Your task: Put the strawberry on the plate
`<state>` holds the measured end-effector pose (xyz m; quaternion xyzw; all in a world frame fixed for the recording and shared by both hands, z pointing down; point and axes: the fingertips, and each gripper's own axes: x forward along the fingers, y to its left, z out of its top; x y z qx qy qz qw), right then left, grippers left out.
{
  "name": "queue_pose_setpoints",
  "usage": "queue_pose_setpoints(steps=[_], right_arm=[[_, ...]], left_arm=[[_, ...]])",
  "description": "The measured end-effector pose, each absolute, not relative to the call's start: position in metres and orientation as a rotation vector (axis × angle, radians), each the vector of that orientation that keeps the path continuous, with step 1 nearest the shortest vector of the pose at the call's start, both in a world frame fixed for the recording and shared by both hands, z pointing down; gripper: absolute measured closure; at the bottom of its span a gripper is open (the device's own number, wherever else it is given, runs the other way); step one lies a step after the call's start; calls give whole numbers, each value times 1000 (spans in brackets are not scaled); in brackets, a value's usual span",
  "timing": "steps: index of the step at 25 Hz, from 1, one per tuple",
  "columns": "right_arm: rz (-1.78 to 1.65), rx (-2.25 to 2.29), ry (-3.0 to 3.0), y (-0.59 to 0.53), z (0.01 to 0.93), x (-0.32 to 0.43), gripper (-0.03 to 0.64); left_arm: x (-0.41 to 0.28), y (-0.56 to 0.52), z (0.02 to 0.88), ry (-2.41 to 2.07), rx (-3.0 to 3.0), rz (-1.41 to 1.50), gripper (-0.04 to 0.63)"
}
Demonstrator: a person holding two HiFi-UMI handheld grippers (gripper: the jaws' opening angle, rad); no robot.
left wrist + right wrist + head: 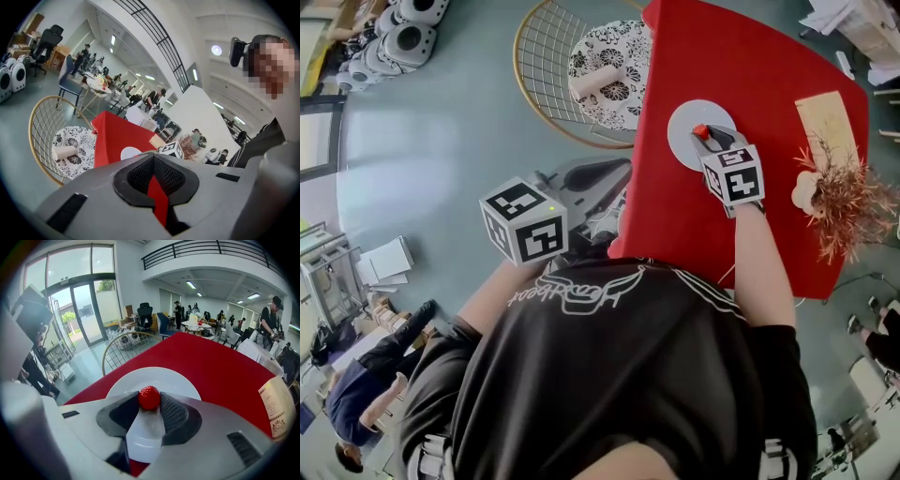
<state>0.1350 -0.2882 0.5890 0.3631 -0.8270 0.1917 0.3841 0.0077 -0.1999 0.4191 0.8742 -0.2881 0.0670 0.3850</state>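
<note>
**Step in hand: release of the strawberry (149,397) onto the plate (136,380).**

**Current state.** The right gripper (150,400) points steeply down over the white plate, which sits on the red tabletop (750,66). Its fingers (177,412) stand partly open and grip the strawberry at their very tips, one pad against each side. In the right gripper view the fruit lies over the near half of the plate, inside the rim. Neither view shows whether it already touches the plate surface. The left gripper (153,160) is held off the tabletop edge, well apart from the plate. Its fingers are together with nothing between them, and it appears to have no part in this step.

**Procedure, judged from this position:**
1. Check that the fruit is over the flat centre of the plate and not the sloped rim. Shift it slightly inward if needed.
2. Lower until the fruit rests on the plate or sits just above it — a rounded fruit released from higher up is likely to roll.
3. Open the fingers slowly and evenly, so that neither pad drags the fruit sideways.
4. Withdraw up and back along the fingers' own line, with no sideways sweep.

**Caution.** The fruit is probably soft — do not add any squeeze before release.
</note>
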Motion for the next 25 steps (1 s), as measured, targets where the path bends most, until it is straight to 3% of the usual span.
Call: queue_pose_setpoints(steps=[10, 21, 25], right_arm=[[492, 950, -2110, -289, 590, 134, 480], [487, 993, -2083, -287, 587, 137, 390], [481, 1035, -2078, -282, 578, 139, 386]], left_arm=[[3, -202, 417, -737, 2236, 163, 588], [-11, -191, 414, -730, 2242, 157, 588], [-19, -185, 411, -729, 2246, 155, 588]])
